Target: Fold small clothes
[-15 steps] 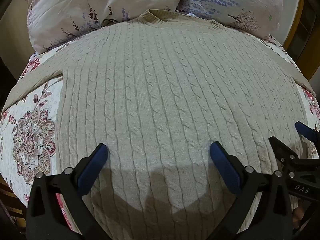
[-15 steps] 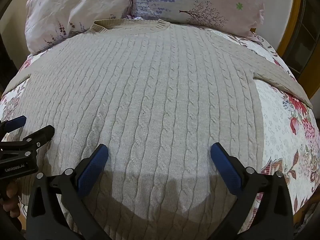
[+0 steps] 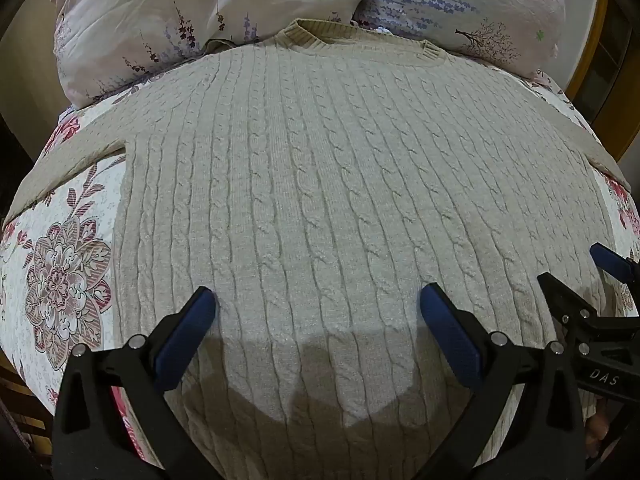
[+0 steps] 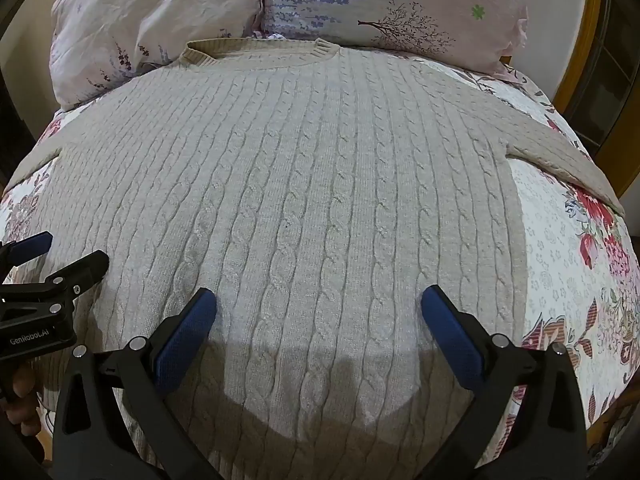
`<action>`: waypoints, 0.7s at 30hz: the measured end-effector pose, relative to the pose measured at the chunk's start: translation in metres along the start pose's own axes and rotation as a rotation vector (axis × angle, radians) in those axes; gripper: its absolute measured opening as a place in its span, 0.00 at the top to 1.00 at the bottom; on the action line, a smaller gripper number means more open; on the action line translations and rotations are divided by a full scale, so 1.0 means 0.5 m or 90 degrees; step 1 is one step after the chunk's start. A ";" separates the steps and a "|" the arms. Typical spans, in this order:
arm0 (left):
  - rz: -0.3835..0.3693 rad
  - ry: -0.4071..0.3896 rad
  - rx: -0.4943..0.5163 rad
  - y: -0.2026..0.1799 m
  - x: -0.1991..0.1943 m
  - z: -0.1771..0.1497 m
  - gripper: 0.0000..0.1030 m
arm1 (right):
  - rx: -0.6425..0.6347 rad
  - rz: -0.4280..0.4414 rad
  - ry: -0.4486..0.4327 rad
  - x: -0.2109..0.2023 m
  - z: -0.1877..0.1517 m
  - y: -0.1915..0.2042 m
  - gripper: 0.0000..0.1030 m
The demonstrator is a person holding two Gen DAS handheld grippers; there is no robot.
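A beige cable-knit sweater (image 3: 320, 200) lies flat on the bed, collar at the far end against the pillows, sleeves spread to both sides. It fills the right wrist view (image 4: 304, 200) too. My left gripper (image 3: 318, 312) is open and empty, held above the sweater's lower left part. My right gripper (image 4: 318, 312) is open and empty above the lower right part. The right gripper shows at the right edge of the left wrist view (image 3: 576, 272); the left gripper shows at the left edge of the right wrist view (image 4: 60, 252).
A floral quilt (image 3: 60, 272) covers the bed under the sweater. Two floral pillows (image 3: 208, 12) (image 4: 400, 4) lie at the head. A wooden frame (image 4: 584, 52) stands at the far right.
Both grippers have lowered or tilted slightly; the sweater's collar sits a little higher in both views. The sweater itself has not moved.
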State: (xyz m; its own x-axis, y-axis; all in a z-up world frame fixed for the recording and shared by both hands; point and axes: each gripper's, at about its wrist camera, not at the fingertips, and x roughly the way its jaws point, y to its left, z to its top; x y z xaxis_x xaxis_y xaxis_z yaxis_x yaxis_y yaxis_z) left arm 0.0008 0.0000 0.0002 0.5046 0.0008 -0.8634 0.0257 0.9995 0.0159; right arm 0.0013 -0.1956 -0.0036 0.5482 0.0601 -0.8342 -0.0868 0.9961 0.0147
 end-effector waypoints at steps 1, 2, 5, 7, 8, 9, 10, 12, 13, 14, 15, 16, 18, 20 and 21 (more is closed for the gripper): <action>0.000 0.000 0.000 0.000 0.000 0.001 0.02 | 0.001 -0.001 0.000 0.000 0.000 0.000 0.01; 0.000 0.000 0.000 0.000 0.000 0.001 0.02 | 0.001 -0.001 0.000 0.000 0.000 0.000 0.01; 0.000 0.000 0.000 0.000 0.000 -0.001 0.02 | 0.001 -0.001 0.000 0.000 0.000 0.000 0.01; 0.000 0.000 0.000 0.000 0.000 0.000 0.02 | 0.001 -0.001 0.000 0.000 0.000 0.000 0.01; 0.000 0.000 0.000 0.000 0.000 0.000 0.02 | 0.001 -0.001 0.000 0.000 0.000 0.000 0.01; 0.000 0.001 0.000 0.000 0.001 0.001 0.02 | 0.001 -0.001 0.000 0.000 0.000 0.000 0.01; 0.000 0.001 0.000 0.000 0.001 0.002 0.02 | 0.001 -0.001 0.000 0.000 0.000 0.000 0.01; 0.000 0.002 -0.001 0.001 0.002 0.004 0.02 | 0.001 -0.001 0.000 0.000 0.000 0.000 0.01; 0.000 -0.001 0.000 0.000 -0.001 -0.002 0.02 | 0.001 -0.001 0.000 0.000 0.000 -0.001 0.01; 0.000 -0.001 0.000 0.000 -0.001 -0.002 0.02 | 0.001 -0.001 0.000 0.000 0.000 -0.001 0.01; 0.000 -0.001 0.000 0.000 0.000 -0.001 0.02 | 0.001 -0.001 0.000 0.000 0.000 -0.001 0.01; 0.000 -0.001 0.000 0.000 0.000 -0.001 0.02 | 0.001 -0.001 0.000 0.000 0.000 -0.001 0.01; 0.000 -0.002 0.000 0.000 -0.001 -0.002 0.02 | 0.001 -0.001 0.000 0.000 0.000 -0.001 0.01; 0.000 -0.002 0.000 0.000 -0.001 -0.002 0.02 | 0.001 -0.001 0.000 0.000 0.000 -0.001 0.01; 0.000 -0.002 0.000 0.000 -0.001 -0.002 0.02 | 0.001 -0.001 0.000 0.000 0.000 -0.001 0.01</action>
State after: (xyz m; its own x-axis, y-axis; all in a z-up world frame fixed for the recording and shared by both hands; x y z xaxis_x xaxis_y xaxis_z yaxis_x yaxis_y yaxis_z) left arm -0.0001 0.0000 0.0001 0.5070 0.0008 -0.8619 0.0258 0.9995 0.0162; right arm 0.0014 -0.1959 -0.0038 0.5478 0.0592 -0.8345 -0.0852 0.9963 0.0148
